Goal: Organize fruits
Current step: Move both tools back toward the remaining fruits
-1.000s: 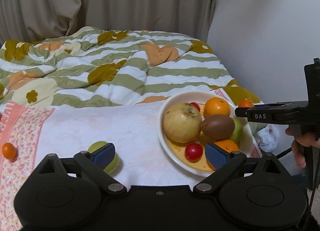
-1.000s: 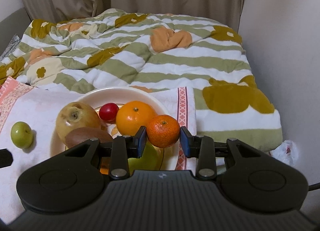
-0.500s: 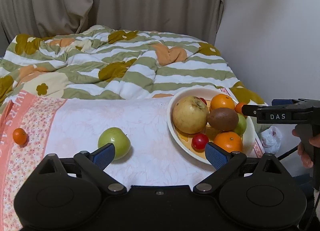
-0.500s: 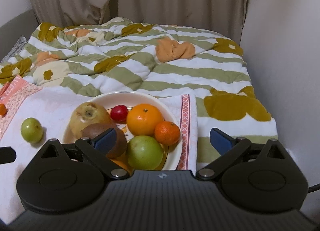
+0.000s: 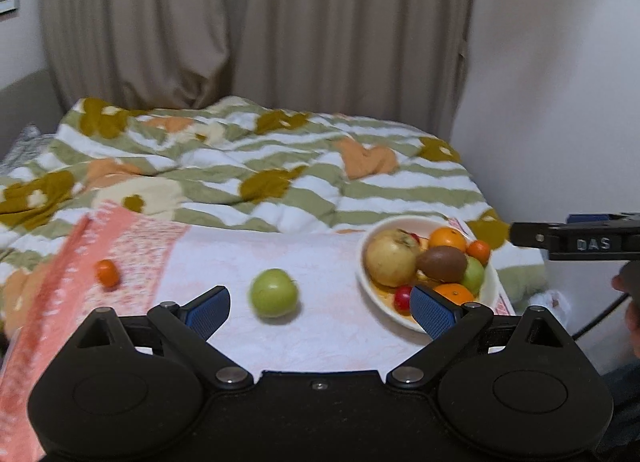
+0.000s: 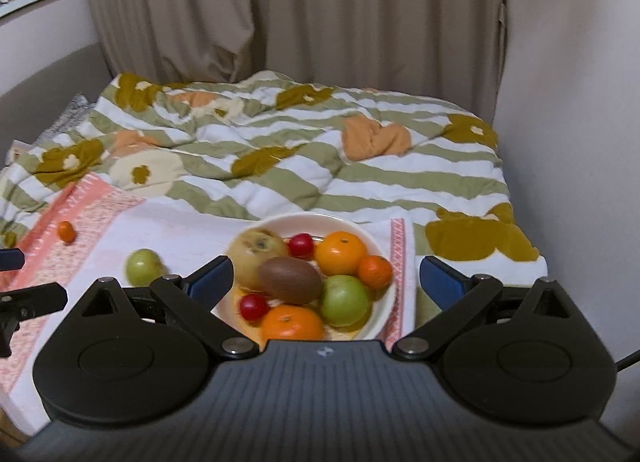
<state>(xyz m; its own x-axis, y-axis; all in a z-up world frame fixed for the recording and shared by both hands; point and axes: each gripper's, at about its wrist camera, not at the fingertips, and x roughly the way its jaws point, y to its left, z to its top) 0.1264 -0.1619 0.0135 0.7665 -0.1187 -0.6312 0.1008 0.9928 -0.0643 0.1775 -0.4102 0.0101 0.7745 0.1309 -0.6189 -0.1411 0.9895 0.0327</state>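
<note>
A white bowl (image 5: 490, 290) (image 6: 384, 302) on the towel holds a yellow apple (image 6: 256, 258), a kiwi (image 6: 290, 280), a green apple (image 6: 344, 300), oranges, a small mandarin (image 6: 375, 271) and red cherry fruits. A loose green apple (image 5: 274, 293) (image 6: 142, 266) lies on the towel left of the bowl. A small orange fruit (image 5: 107, 273) (image 6: 66, 231) lies farther left. My left gripper (image 5: 320, 308) is open and empty, just behind the loose apple. My right gripper (image 6: 326, 282) is open and empty, held above the near side of the bowl.
The pink-bordered towel (image 5: 312, 258) lies over a striped flowered duvet (image 6: 300, 150). A wall (image 6: 572, 102) stands close on the right, curtains (image 5: 260, 22) behind. The right gripper's side (image 5: 576, 242) shows at the right of the left wrist view.
My right gripper opened and left the mandarin in the bowl, then drew back and up. My left gripper pulled back from the green apple, which now lies in full view.
</note>
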